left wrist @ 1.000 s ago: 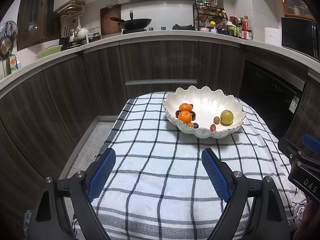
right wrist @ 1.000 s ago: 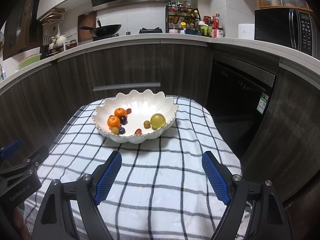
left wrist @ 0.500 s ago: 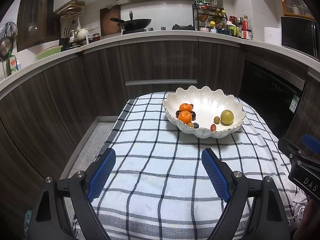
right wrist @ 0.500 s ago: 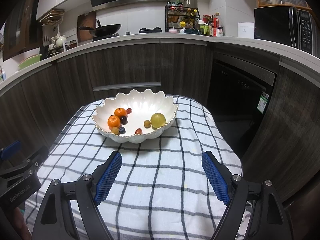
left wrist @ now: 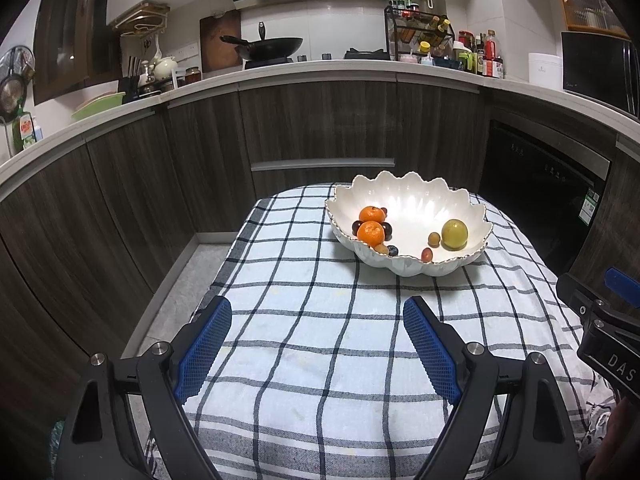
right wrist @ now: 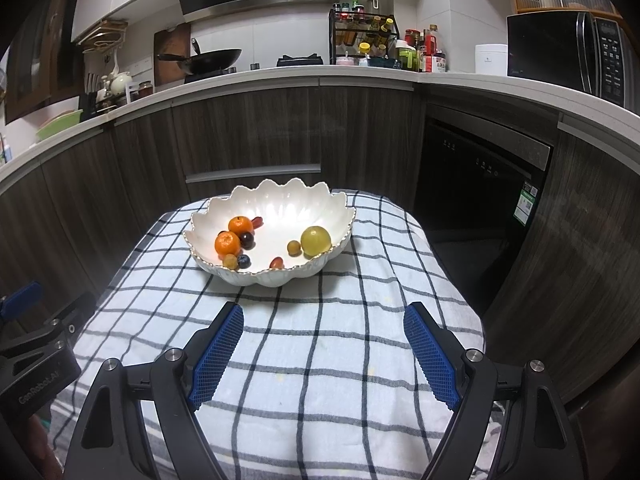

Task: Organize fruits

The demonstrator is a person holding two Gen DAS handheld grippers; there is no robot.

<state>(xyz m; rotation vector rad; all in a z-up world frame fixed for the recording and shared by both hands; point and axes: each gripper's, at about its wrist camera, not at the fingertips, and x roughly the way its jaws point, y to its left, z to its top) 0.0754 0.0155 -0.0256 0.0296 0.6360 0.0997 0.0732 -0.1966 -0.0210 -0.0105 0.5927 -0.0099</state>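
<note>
Nothing moved since earlier: left tongs and right tongs both released, hovering over checked surface; fruits rest in scalloped bowl. Sorting seemingly complete or paused.

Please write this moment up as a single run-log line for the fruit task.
left gripper: open, empty | right gripper: open, empty | fruits: all in white bowl | both short of bowl

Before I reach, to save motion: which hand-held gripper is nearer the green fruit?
Right. The right hand-held gripper sits almost straight behind the green fruit; the left hand-held gripper is farther left of it.
</note>
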